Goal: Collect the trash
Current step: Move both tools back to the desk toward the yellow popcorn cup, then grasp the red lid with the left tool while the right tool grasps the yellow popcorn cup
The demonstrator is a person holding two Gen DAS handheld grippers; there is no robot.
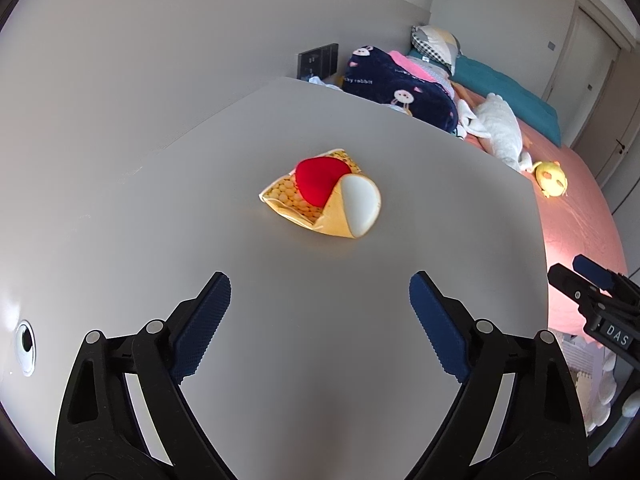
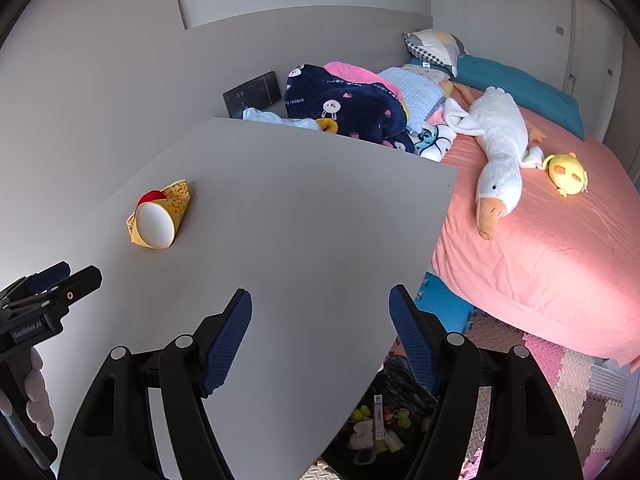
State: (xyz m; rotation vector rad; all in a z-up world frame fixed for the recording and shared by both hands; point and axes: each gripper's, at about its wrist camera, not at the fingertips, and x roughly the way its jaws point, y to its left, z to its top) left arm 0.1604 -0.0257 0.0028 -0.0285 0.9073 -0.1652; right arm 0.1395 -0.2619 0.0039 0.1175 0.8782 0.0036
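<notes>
A crumpled yellow snack wrapper, red and white on its inside, lies on the grey table. In the left wrist view it is straight ahead of my left gripper, which hovers open and empty a short way in front of it. The right wrist view shows the same wrapper far to the left. My right gripper is open and empty over the table's near right corner. A black bag holding several bits of trash sits on the floor below that corner.
A bed with a pink sheet stands right of the table and carries a white plush goose, a yellow plush toy and piled blankets. Foam mats cover the floor. The table has a cable hole.
</notes>
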